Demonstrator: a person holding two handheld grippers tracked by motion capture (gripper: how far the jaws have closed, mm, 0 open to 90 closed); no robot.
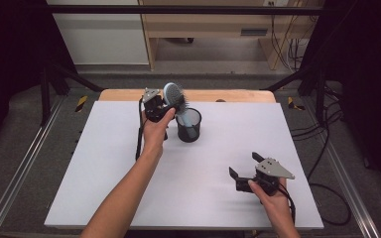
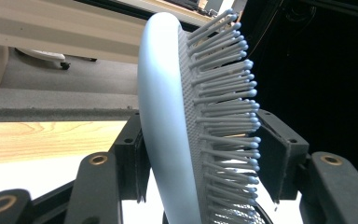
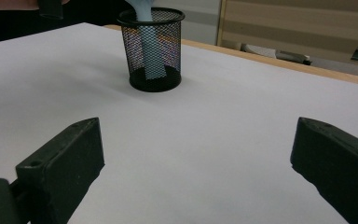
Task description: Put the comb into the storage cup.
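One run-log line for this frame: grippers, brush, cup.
left gripper: around hairbrush head, pads just off | hairbrush: handle down in mesh cup | right gripper: open, empty, low over white table

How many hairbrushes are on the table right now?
1. The light-blue hairbrush stands handle-down in the black mesh cup, its head between the jaws of the left gripper. No other shows.
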